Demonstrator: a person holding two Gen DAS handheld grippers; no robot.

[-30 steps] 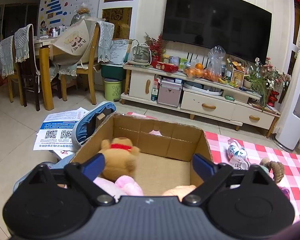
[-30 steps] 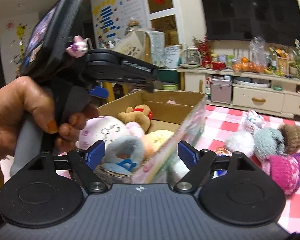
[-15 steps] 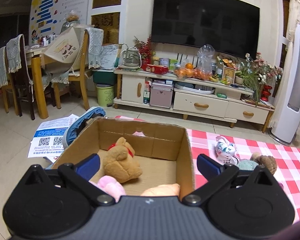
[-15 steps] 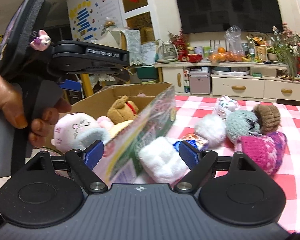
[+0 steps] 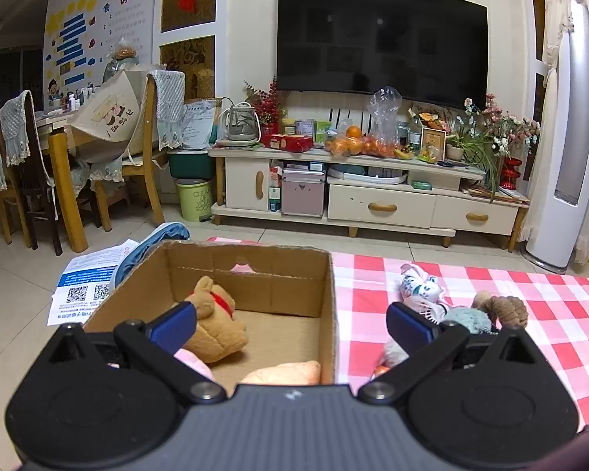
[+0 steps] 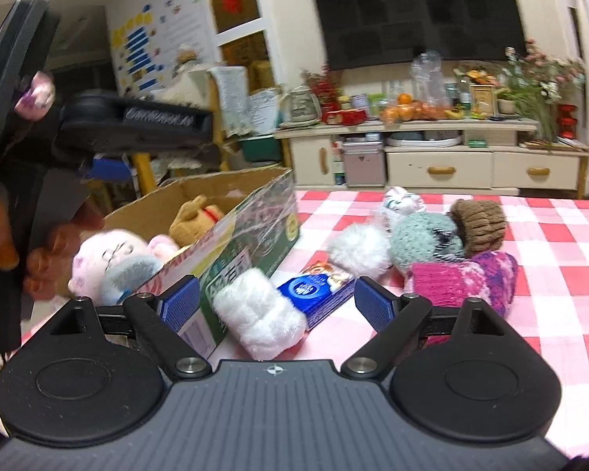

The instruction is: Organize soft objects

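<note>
An open cardboard box (image 5: 286, 274) stands on the red-checked cloth (image 5: 549, 314). In it lie a brown teddy bear (image 5: 216, 329), a pink plush (image 6: 102, 255) and a peach plush (image 5: 282, 371). My left gripper (image 5: 290, 325) is open and holds nothing; its fingers straddle the box's right wall. My right gripper (image 6: 275, 306) is open too, low over the cloth beside the box (image 6: 255, 227). A white fluffy piece (image 6: 259, 322) and a blue packet (image 6: 314, 294) lie between its fingers, untouched. Beyond them sit a white pompom (image 6: 357, 251), a teal knit hat (image 6: 424, 243), a brown knit hat (image 6: 479, 223) and a pink knit piece (image 6: 463, 286).
A patterned white soft toy (image 5: 416, 286) lies further back on the cloth. A hand holds the left gripper's body (image 6: 137, 125) at the left of the right wrist view. Papers (image 5: 86, 286) lie on the floor left of the box. A TV cabinet (image 5: 373, 196) and dining chairs (image 5: 137, 149) stand behind.
Both grippers have shifted right relative to the box. The left one's right finger now hangs outside the box wall. The white fluffy piece and blue packet have come between the right fingers.
</note>
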